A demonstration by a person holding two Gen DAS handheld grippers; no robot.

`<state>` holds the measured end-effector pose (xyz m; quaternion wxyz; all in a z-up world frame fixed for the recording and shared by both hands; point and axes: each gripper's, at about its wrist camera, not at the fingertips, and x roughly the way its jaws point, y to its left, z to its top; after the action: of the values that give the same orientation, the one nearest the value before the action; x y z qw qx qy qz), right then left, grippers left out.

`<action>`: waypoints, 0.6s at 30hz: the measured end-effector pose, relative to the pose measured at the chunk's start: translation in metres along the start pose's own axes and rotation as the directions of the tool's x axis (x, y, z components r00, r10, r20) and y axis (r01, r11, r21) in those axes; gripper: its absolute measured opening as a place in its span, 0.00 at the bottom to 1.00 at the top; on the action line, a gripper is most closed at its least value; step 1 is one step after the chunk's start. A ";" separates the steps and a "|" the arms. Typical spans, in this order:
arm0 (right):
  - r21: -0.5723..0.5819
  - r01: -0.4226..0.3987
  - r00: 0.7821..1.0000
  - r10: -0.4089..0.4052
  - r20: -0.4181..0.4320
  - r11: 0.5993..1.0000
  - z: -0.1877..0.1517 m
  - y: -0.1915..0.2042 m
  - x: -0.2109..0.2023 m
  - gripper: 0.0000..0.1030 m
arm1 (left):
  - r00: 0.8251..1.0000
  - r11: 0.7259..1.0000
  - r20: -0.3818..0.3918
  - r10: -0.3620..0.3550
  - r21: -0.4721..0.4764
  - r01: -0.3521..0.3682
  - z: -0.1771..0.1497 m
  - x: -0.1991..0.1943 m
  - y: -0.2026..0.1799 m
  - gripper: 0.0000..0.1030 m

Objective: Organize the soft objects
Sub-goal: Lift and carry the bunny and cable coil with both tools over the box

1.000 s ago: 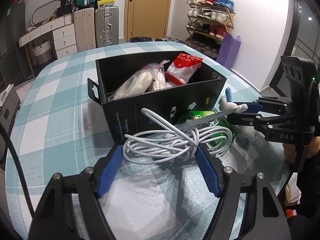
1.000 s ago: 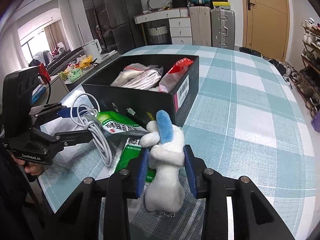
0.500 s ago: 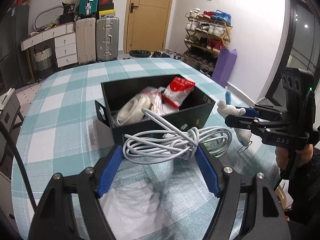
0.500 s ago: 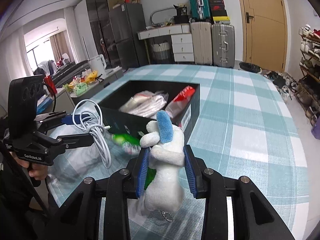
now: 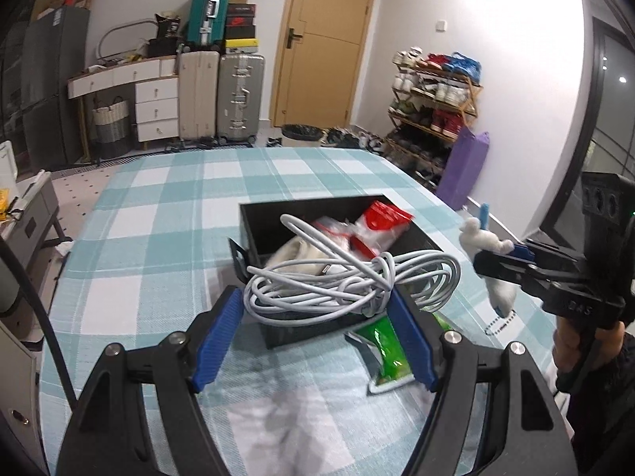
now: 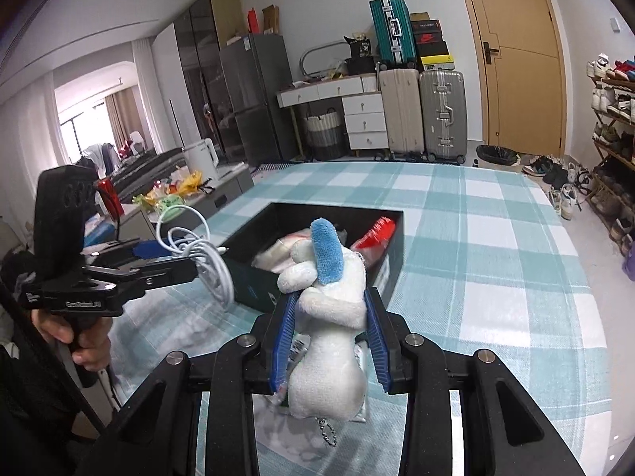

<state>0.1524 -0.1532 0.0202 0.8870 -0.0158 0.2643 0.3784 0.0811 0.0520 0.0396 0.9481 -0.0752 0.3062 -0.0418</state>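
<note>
My left gripper is shut on a coiled white cable and holds it in the air over the near edge of the black box. My right gripper is shut on a white plush toy with a blue ear, held above the table beside the box. The box holds a red-white packet and white bagged items. A green packet lies on the table by the box. The right gripper with the plush shows in the left wrist view; the left gripper shows in the right wrist view.
The table has a teal and white checked cloth. Suitcases, white drawers, a door and a shoe rack stand beyond the table. A low side table with clutter stands at the left.
Both grippers have risen from the table with their loads. The cable now hangs over the box's near edge, and the plush is lifted higher beside the box. The green packet stayed on the table.
</note>
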 end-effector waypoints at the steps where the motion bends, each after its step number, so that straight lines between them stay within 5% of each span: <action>1: 0.000 -0.002 1.000 0.002 0.004 1.000 0.002 0.001 0.000 0.34 | 1.000 1.000 0.004 0.006 -0.004 -0.006 0.001 0.000 0.001 0.72; 18: 0.016 -0.049 0.998 0.048 0.050 0.999 0.037 0.009 0.011 0.34 | 0.998 0.998 0.014 0.061 -0.018 -0.061 0.023 0.025 0.006 0.72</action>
<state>0.1698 -0.1308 0.0481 0.8839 0.0075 0.2456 0.3980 0.1149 0.0575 0.0433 0.9504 -0.0744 0.3018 -0.0098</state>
